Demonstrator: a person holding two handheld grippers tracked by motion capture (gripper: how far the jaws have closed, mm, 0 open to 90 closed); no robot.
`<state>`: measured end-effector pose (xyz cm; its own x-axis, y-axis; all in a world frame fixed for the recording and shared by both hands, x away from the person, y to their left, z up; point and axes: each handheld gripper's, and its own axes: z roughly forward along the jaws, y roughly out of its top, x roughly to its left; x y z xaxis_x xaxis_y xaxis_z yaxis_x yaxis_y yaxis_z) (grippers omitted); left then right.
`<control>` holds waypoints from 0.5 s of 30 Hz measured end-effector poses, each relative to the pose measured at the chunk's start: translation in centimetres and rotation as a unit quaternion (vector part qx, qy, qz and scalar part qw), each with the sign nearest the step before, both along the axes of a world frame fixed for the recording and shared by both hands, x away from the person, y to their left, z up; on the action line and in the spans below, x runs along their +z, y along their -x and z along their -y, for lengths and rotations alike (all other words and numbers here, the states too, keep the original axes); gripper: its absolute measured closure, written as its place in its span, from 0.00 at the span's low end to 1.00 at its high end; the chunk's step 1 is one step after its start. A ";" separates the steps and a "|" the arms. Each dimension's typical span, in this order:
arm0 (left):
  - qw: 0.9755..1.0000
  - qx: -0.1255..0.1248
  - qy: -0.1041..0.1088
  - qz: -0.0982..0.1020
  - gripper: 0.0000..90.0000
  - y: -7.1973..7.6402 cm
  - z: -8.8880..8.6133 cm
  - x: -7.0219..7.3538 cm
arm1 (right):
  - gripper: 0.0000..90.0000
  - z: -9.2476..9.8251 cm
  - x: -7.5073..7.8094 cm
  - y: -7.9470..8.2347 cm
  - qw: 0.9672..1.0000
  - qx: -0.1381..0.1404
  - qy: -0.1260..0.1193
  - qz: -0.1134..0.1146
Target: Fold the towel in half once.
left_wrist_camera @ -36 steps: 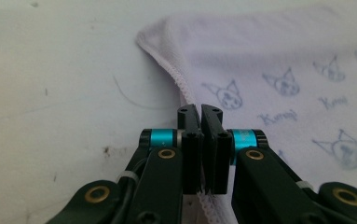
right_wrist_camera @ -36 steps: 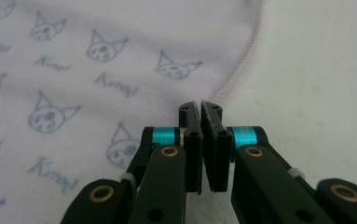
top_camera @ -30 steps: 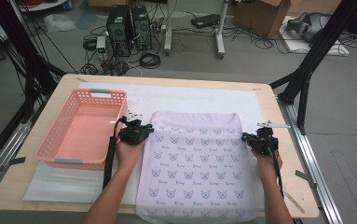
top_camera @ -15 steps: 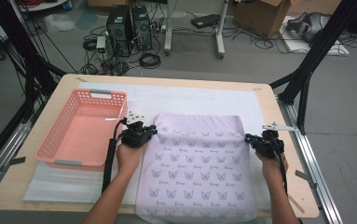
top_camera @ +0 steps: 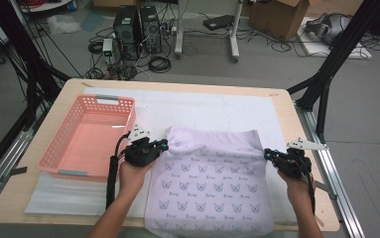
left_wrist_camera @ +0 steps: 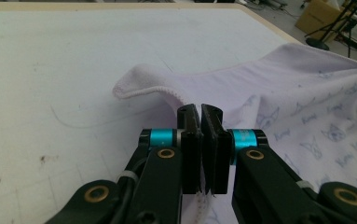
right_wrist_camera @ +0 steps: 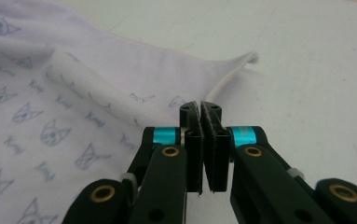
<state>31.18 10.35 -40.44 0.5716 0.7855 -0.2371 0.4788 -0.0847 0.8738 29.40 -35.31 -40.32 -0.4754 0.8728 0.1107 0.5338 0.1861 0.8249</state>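
Cloth: a pale lilac cloth (top_camera: pixel 212 183) printed with small cat-face motifs lies spread on the white sheet (top_camera: pixel 212 111) that covers the tabletop (top_camera: pixel 286 114); its near edge hangs past the tabletop's front edge, and its far edge is folded over into a rounded roll.
Left tool: the left tool (top_camera: pixel 160 144) sits at the cloth's far-left corner, held by the person's left hand (top_camera: pixel 133 173). In the left gripper view the two black jaws of the left tool (left_wrist_camera: pixel 200 121) are pressed together with the cloth's hemmed edge (left_wrist_camera: pixel 167 93) pinched between them; the corner curls up just beyond the jaws.
Right tool: the right tool (top_camera: pixel 271 154) is at the cloth's far-right edge, held by the person's right hand (top_camera: pixel 296 186). In the right gripper view the jaws of the right tool (right_wrist_camera: pixel 200 114) are closed together on the cloth's edge, and the cloth's corner (right_wrist_camera: pixel 248 58) stretches out in a point beyond them over the white sheet.
Basket: a pink plastic basket (top_camera: pixel 71 136) with perforated walls stands on the tabletop just beside the left tool, apart from the cloth.
Surroundings: computer towers (top_camera: pixel 135 27), cables and a cardboard box (top_camera: pixel 277 17) sit on the floor beyond the tabletop.
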 end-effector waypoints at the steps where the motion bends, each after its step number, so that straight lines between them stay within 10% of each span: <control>1: 1.000 0.000 -0.002 0.000 0.96 0.3 -0.2 -0.1 | 0.98 0.1 0.0 0.4 1.000 0.003 0.001 0.000; 15: 0.999 -0.029 -0.029 -0.009 0.96 5.1 -1.7 -1.2 | 0.98 0.5 -0.6 5.1 1.000 0.021 -0.004 -0.011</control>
